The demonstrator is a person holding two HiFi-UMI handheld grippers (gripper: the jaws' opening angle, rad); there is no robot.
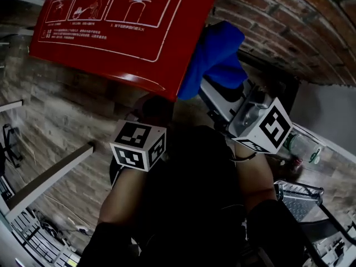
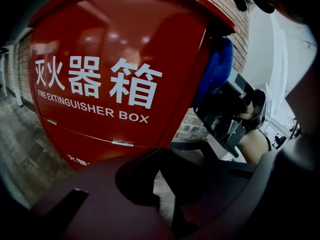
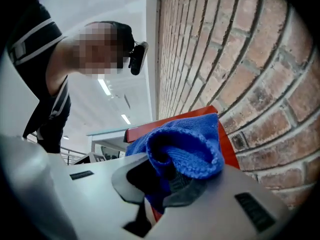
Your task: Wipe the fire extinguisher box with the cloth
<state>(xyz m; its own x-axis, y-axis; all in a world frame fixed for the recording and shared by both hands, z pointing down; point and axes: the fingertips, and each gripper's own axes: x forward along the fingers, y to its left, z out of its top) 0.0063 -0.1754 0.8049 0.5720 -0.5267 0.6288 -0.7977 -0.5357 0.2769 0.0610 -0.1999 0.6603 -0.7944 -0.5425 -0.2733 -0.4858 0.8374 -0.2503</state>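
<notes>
The red fire extinguisher box (image 1: 117, 32) stands against the brick wall, and its front with white lettering (image 2: 100, 89) fills the left gripper view. My right gripper (image 1: 210, 87) is shut on a bunched blue cloth (image 1: 216, 54), which is pressed to the box's right side near the top edge. The cloth (image 3: 187, 144) bulges out of the right gripper (image 3: 165, 181), with the box's red edge (image 3: 227, 144) just behind. My left gripper (image 1: 154, 105) hangs low in front of the box, apart from it. The left gripper (image 2: 161, 186) looks shut with nothing in it. The cloth (image 2: 217, 69) also shows there.
A brick wall (image 1: 289, 26) runs behind and to the right of the box. A plastic bottle (image 1: 303, 147) and a metal wire basket (image 1: 299, 196) sit at the right. A pale bar (image 1: 50, 177) crosses the wood-pattern floor (image 1: 61, 110) at the left.
</notes>
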